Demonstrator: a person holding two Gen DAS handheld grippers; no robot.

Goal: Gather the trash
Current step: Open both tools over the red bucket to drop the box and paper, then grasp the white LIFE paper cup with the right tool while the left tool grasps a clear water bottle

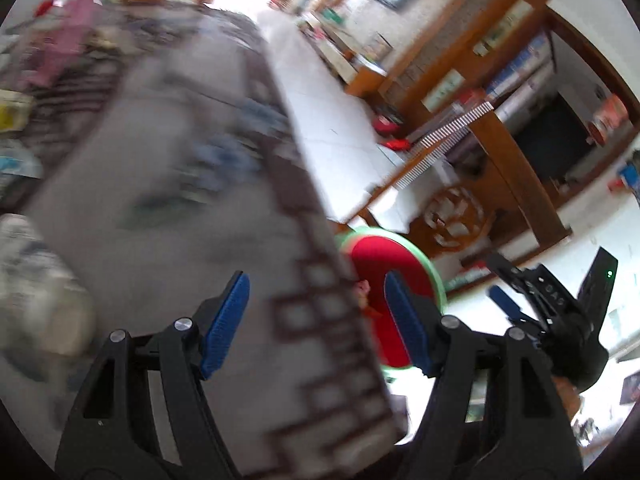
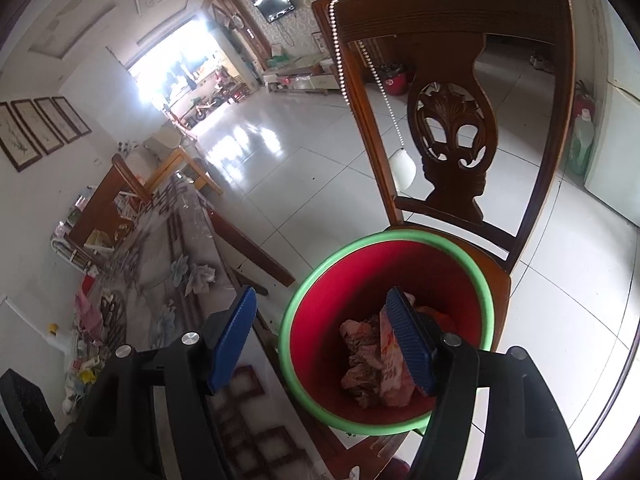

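A red bin with a green rim stands on a wooden chair's seat beside the table. Crumpled pink and brown wrappers lie at its bottom. My right gripper hovers over the bin's near rim, open, with nothing between its blue pads. My left gripper is open too and empty, above the edge of the table with its grey patterned cloth. In the blurred left wrist view the bin shows past that edge, and the right gripper is to its right.
The carved wooden chair back rises behind the bin, with a bead cord hanging on it. Blurred crumpled paper and bags lie on the table's left side. More clutter sits along the table. White tiled floor stretches beyond.
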